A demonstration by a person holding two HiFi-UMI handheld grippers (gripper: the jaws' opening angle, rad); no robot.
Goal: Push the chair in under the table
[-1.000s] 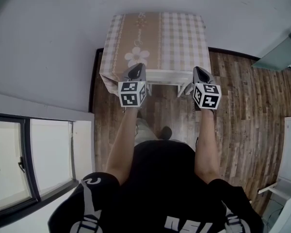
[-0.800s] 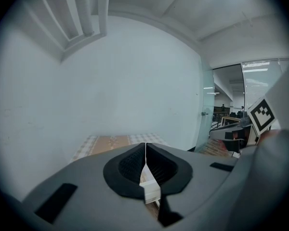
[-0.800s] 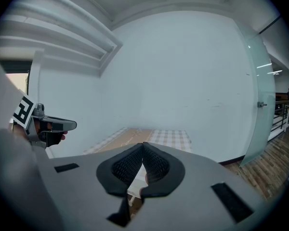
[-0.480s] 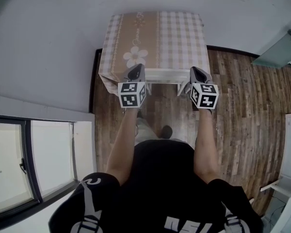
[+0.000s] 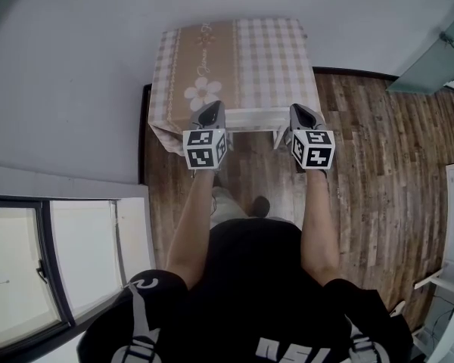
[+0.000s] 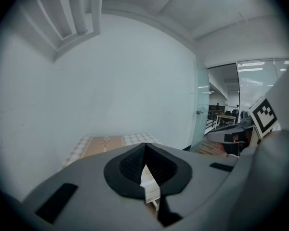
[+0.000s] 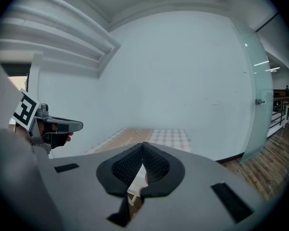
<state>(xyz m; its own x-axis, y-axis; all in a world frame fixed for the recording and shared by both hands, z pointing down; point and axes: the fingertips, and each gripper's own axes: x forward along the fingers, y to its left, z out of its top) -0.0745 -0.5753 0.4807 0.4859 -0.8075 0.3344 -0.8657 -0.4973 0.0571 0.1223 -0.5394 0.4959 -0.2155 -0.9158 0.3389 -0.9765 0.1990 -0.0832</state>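
Wood floor (image 5: 363,172), white wall, table (image 5: 272,51) against wall. Chair (image 5: 253,118) at table's near edge, white back rail showing, seat likely under.

Left gripper (image 5: 213,106), right gripper (image 5: 299,109): jaws pressed together, pinching nothing, tips at rail ends.

Risks: closed tips slip off narrow rail; uneven shove skews chair; rail snags hanging cloth (image 5: 163,119).

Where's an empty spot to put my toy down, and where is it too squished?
The whole top of the table is bare, from the wall to the chair's white back rail. The wooden floor right of the table is open too. It's crowded at the table's near edge, where the left gripper and right gripper sit at that rail.
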